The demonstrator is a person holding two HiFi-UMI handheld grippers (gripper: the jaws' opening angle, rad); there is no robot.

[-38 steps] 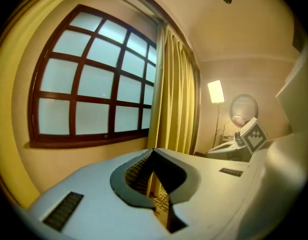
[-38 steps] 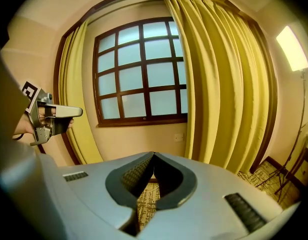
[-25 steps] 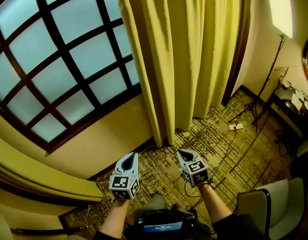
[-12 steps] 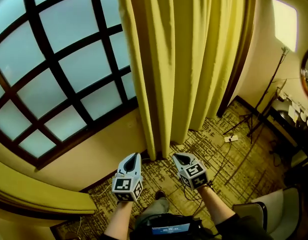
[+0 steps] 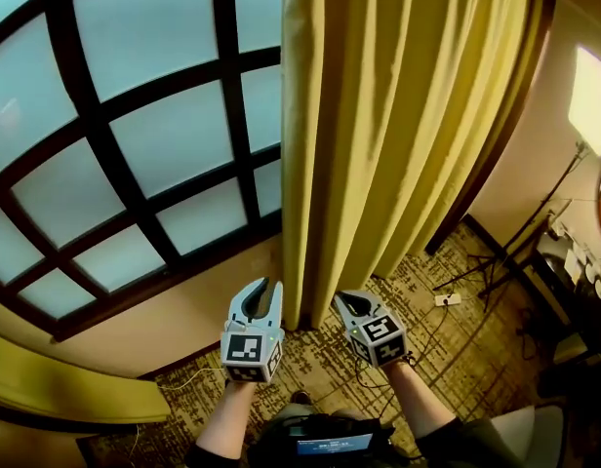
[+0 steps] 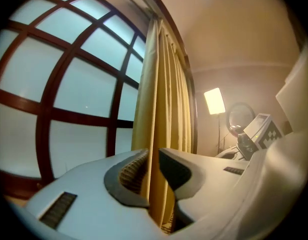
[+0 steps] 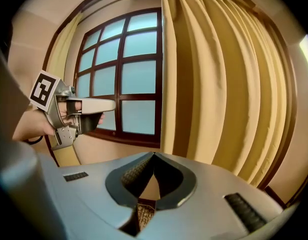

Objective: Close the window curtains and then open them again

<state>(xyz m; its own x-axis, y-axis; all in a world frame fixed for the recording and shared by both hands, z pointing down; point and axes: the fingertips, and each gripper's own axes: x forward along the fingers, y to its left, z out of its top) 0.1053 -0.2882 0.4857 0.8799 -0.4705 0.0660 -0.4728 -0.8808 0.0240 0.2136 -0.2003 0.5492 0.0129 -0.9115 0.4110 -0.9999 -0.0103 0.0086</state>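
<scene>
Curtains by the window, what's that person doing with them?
A person stands at a big window with a gripper in each hand. The yellow curtain hangs bunched at the side, so the glass is uncovered. The left gripper is close to the curtain's edge, its jaws opening with nothing between them yet. The right gripper is shut and empty.
</scene>
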